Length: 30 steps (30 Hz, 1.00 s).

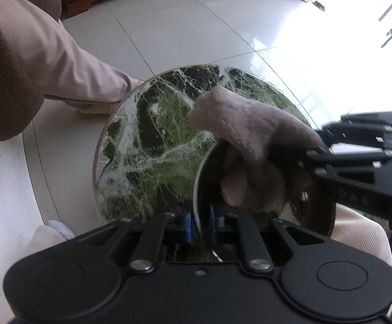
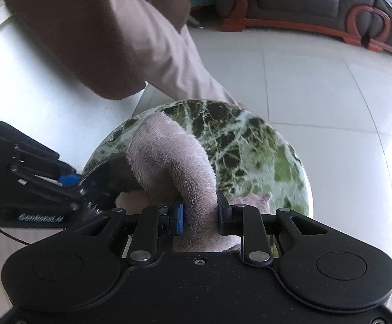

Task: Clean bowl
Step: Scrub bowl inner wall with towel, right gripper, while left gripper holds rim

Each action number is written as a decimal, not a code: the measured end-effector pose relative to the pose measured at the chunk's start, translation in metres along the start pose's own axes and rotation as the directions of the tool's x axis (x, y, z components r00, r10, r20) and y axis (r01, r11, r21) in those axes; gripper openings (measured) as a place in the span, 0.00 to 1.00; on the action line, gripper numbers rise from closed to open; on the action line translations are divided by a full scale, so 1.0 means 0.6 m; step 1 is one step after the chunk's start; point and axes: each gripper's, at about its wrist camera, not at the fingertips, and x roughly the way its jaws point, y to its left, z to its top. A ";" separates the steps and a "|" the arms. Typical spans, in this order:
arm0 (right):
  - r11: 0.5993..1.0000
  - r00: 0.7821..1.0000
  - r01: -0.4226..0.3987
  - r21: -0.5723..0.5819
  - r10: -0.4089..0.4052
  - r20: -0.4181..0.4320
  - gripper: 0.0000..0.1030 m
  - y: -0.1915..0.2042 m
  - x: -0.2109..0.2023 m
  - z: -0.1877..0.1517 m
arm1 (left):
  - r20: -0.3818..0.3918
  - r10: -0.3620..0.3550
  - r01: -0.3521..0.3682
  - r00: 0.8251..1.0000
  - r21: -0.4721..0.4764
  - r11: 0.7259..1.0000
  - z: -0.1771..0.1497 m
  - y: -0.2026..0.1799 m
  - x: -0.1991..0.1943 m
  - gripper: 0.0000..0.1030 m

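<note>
- A round green marble counter (image 1: 152, 145) is standing on a pale tiled floor (image 1: 168, 27), a dark sofa (image 2: 317, 2) behind.
- Left wrist view: the left claw (image 1: 201, 222) is pinching the near rim of the dark bowl (image 1: 317, 205), which is sitting at the counter's edge; the pink cloth (image 1: 250, 124) is draping into it.
- Right wrist view: the right claw (image 2: 200, 217) is clamping the cloth.
- Judgement: the bowl is looking stiff, glossy and slippery, so the rim is the sound hold; the cloth is handling soft and light.

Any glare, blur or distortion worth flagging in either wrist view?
Left wrist view: window light blows out the floor at upper right; the right gripper is motion-blurred. Right wrist view: evenly lit, cloth sharp, fisheye bends the floor tiles.
</note>
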 end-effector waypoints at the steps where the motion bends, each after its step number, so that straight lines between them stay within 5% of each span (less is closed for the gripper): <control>1: 1.000 1.000 0.002 -0.009 -0.002 -0.001 0.22 0.001 0.000 0.001 | 0.011 0.001 -0.001 1.000 0.005 1.000 0.006 -0.001 -0.003 0.12; 30: 0.999 1.000 -0.001 -0.034 0.001 -0.002 0.22 0.001 -0.006 0.008 | -0.024 -0.006 0.006 1.000 -0.026 1.000 0.006 -0.005 0.021 0.20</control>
